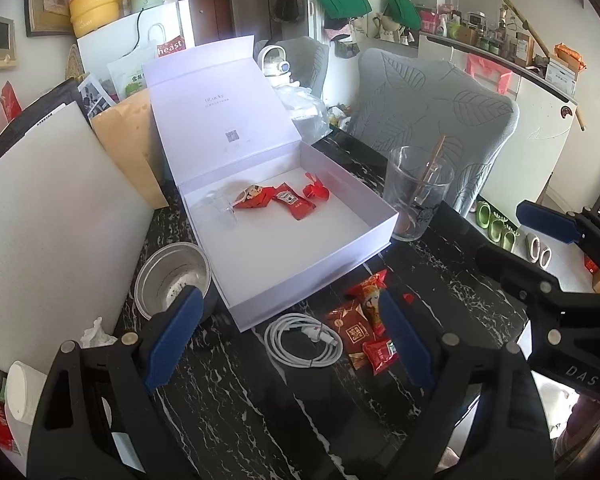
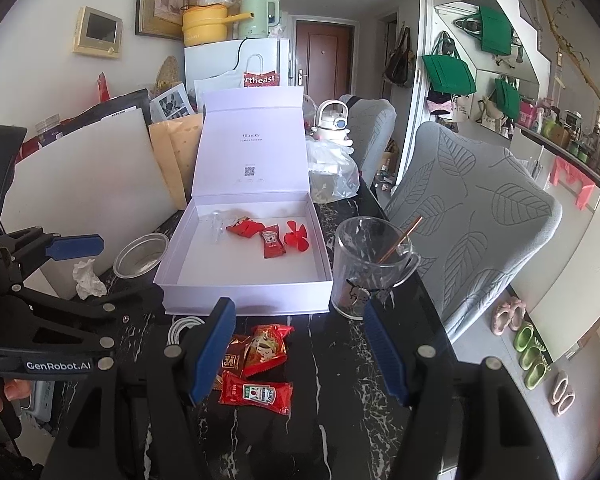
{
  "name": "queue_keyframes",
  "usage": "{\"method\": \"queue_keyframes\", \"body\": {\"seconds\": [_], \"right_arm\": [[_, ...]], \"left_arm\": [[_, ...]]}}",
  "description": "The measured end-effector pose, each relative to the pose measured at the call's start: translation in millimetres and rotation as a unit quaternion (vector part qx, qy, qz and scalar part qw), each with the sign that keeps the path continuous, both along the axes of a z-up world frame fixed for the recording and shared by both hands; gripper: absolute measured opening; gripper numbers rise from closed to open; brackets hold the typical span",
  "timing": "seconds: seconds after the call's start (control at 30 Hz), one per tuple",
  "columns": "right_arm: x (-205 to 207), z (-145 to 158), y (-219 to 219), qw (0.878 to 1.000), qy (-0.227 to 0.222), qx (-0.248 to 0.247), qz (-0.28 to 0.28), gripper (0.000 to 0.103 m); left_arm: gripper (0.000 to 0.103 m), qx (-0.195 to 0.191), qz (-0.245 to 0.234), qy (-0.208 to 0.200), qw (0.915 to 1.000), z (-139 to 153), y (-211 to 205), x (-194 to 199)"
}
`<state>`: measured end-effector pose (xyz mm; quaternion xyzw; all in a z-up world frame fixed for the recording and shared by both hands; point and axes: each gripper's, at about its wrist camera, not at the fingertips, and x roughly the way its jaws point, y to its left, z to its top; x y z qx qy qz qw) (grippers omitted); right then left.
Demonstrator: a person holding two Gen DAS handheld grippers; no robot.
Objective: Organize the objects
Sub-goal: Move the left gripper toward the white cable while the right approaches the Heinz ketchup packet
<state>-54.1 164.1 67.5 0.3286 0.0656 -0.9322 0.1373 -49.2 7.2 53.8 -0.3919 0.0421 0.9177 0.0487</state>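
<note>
An open white box (image 1: pixel 364 222) (image 2: pixel 180 276) sits on the black marble table and holds a red snack packet (image 1: pixel 254 197) (image 2: pixel 245 227), a ketchup sachet (image 1: pixel 294 202) (image 2: pixel 271 243), a red propeller (image 1: pixel 315 189) (image 2: pixel 296 235) and a clear plastic piece (image 1: pixel 220 210). In front of the box lie red packets (image 1: pixel 366 294) (image 2: pixel 265 346), a ketchup sachet (image 1: pixel 380 356) (image 2: pixel 256 394) and a coiled white cable (image 1: pixel 302 338) (image 2: pixel 180 326). My left gripper (image 1: pixel 288 340) is open above the cable. My right gripper (image 2: pixel 300 348) is open and empty over the packets.
A glass mug (image 1: pixel 416 192) (image 2: pixel 370 266) with a straw stands right of the box. A foil bowl (image 1: pixel 172 280) (image 2: pixel 142 256) and crumpled tissue (image 2: pixel 88 278) lie left. A white board (image 1: pixel 56 216), envelopes and bags crowd the back left. Grey chairs (image 1: pixel 432 96) stand beyond the table.
</note>
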Motion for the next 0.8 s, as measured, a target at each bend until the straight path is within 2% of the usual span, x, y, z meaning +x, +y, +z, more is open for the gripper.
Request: {"method": "queue_keyframes", "body": {"seconds": [0.47, 0.57, 0.8], "right_arm": [[0, -44, -10, 0.999, -0.046, 0.007, 0.014, 0.067], [-1, -55, -11, 0.998, -0.059, 0.0, 0.018, 0.074], [-4, -81, -13, 0.996, -0.082, -0.007, 0.022, 0.076]], "left_arm": [[0.089, 0.017, 0.007, -0.048, 0.9987, -45, -11, -3], [0.089, 0.019, 0.008, -0.056, 0.9982, -53, -15, -5], [0.089, 0.025, 0.006, -0.066, 0.9975, -70, -21, -5]]}}
